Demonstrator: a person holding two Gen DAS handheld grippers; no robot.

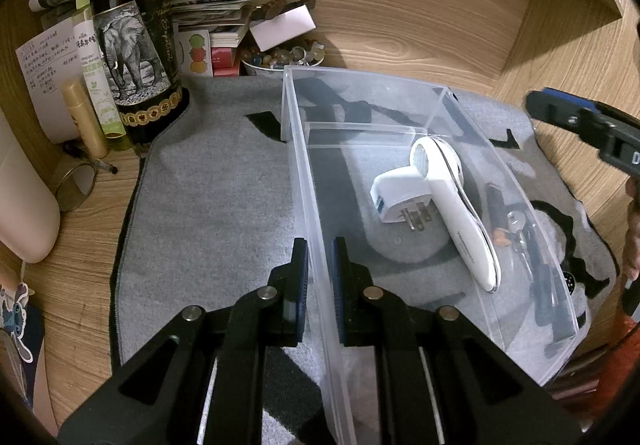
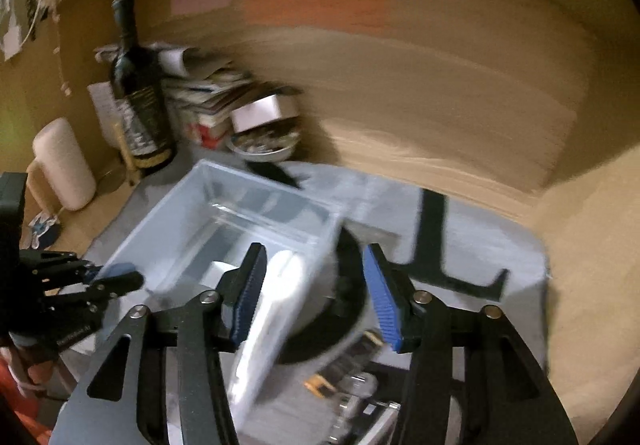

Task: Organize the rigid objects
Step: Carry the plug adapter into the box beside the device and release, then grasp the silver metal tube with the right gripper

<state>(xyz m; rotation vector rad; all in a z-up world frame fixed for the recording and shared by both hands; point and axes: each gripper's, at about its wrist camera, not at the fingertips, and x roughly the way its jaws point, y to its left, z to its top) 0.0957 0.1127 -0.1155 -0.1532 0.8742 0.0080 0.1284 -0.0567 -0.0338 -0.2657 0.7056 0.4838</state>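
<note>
**Left gripper pinches the bin wall; right view smeared**

Black fingers with blue pads fill the bottom of the left wrist view, where the left gripper (image 1: 319, 277) stands narrowed onto the left wall of the clear plastic bin (image 1: 298, 149), one pad on each side of it. Whether both pads press the plastic is hard to make out through the translucent wall. The bin sits on a grey mat (image 1: 208, 213) on the wooden desk (image 1: 400, 25), and its near end is cut off behind the gripper.

Inside the bin, a white handheld device (image 1: 456, 205) lies lengthwise with a white plug adapter (image 1: 394, 199) touching its head end. Dark small items, among them keys (image 1: 518, 229), lie along the bin's right wall, blurred by the plastic.

Toward the desk's far left corner stand a dark bottle (image 1: 132, 41) with an elephant label, stacked papers and a bowl of beads (image 1: 280, 59).

The right gripper (image 2: 314, 293) hangs wide apart over the bin's right side, holding nothing; its view is motion-blurred, so the objects beneath it cannot be identified.
</note>
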